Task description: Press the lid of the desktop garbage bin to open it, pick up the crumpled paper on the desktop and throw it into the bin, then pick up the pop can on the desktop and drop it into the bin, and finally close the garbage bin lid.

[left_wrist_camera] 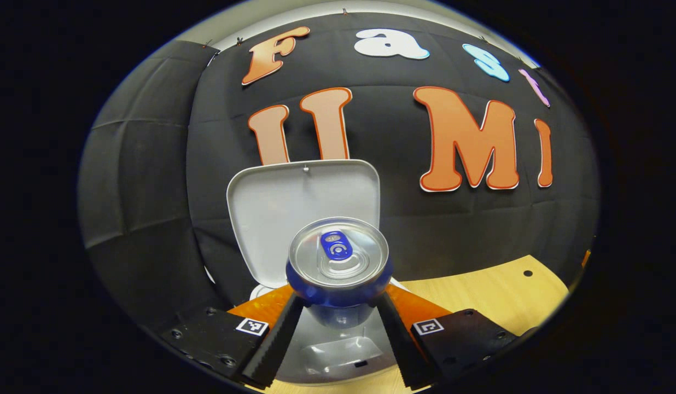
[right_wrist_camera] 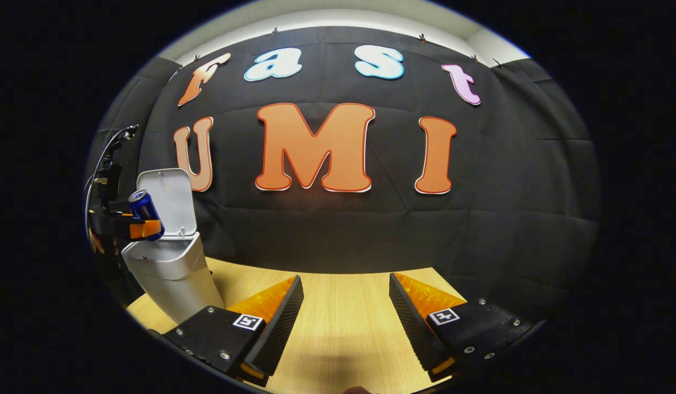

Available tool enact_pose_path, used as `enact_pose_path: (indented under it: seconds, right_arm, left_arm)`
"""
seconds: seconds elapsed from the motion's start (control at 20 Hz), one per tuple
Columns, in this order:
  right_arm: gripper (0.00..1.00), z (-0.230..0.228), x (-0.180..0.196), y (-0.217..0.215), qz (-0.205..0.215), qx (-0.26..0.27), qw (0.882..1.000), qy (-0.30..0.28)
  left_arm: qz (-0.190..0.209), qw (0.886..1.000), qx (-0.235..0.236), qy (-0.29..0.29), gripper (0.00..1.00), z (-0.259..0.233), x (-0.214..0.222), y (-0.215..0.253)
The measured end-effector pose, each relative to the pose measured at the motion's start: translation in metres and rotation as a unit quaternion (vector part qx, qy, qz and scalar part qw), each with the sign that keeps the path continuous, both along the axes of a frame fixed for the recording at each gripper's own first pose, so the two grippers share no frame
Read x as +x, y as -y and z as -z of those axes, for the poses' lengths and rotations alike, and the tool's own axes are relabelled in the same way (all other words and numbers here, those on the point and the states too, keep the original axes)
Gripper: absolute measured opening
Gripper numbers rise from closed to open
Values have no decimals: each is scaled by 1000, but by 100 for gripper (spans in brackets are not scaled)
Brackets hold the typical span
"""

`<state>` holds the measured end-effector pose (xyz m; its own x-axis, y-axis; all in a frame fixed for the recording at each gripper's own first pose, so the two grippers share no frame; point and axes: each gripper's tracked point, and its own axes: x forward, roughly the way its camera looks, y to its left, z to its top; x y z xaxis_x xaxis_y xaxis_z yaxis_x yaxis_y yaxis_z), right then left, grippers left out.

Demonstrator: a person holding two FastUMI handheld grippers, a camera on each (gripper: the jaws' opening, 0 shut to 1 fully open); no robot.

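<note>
My left gripper [left_wrist_camera: 338,306] is shut on a blue pop can [left_wrist_camera: 338,262], whose silver top with a blue tab faces the camera. The can hangs over the mouth of the grey-white garbage bin [left_wrist_camera: 338,350], whose lid [left_wrist_camera: 302,210] stands open behind it. In the right gripper view the same bin [right_wrist_camera: 171,271] stands at the far left with its lid [right_wrist_camera: 171,200] up, and the left gripper [right_wrist_camera: 138,227] holds the tilted can [right_wrist_camera: 145,210] above its opening. My right gripper [right_wrist_camera: 346,312] is open over the wooden table, with nothing between its fingers.
The light wooden table [right_wrist_camera: 343,306] runs from the bin to the right, ending against the black cloth wall. A small dark hole [left_wrist_camera: 528,272] marks the table's far right part in the left gripper view.
</note>
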<state>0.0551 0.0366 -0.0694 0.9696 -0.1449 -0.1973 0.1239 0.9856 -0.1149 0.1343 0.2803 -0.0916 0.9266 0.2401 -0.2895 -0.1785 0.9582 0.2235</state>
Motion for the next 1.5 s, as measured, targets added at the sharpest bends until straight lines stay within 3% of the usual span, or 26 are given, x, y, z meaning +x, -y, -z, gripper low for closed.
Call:
enact_pose_path:
  seconds: [0.1, 0.2, 0.25, 0.4, 0.7, 0.95, 1.1, 1.35, 1.5]
  right_arm:
    - [94, 0, 1, 3, 3, 2, 1000, -1]
    - [94, 2, 0, 5, 5, 2, 1000, -3]
    - [94, 2, 0, 5, 5, 2, 1000, -4]
    - [94, 2, 0, 7, 4, 2, 1000, -3]
    - [94, 4, 0, 8, 1, 8, 1000, -4]
    - [94, 3, -2, 10, -2, 10, 1000, -3]
    - [94, 1, -4, 13, 0, 11, 1000, -1]
    - [94, -1, -6, 15, 1, 12, 1000, 1]
    - [94, -2, -6, 14, 0, 14, 1000, 2]
  left_arm:
    - [1, 1000, -6, -3, 85, 6, 3, 0]
    - [-4, 1000, -5, -5, 84, 11, 4, -3]
    - [-7, 1000, -6, -5, 89, 11, 5, -4]
    - [-10, 1000, -2, 4, 89, 4, 4, -5]
    - [-12, 998, -6, 55, 89, -50, 9, -1]
    - [-14, 994, -3, 107, 89, -122, 26, -3]
    - [-21, 990, -25, 136, 89, -160, 45, -15]
    - [-34, 989, -31, 138, 90, -191, 83, -36]
    - [-31, 994, -25, 102, 90, -182, 111, -42]
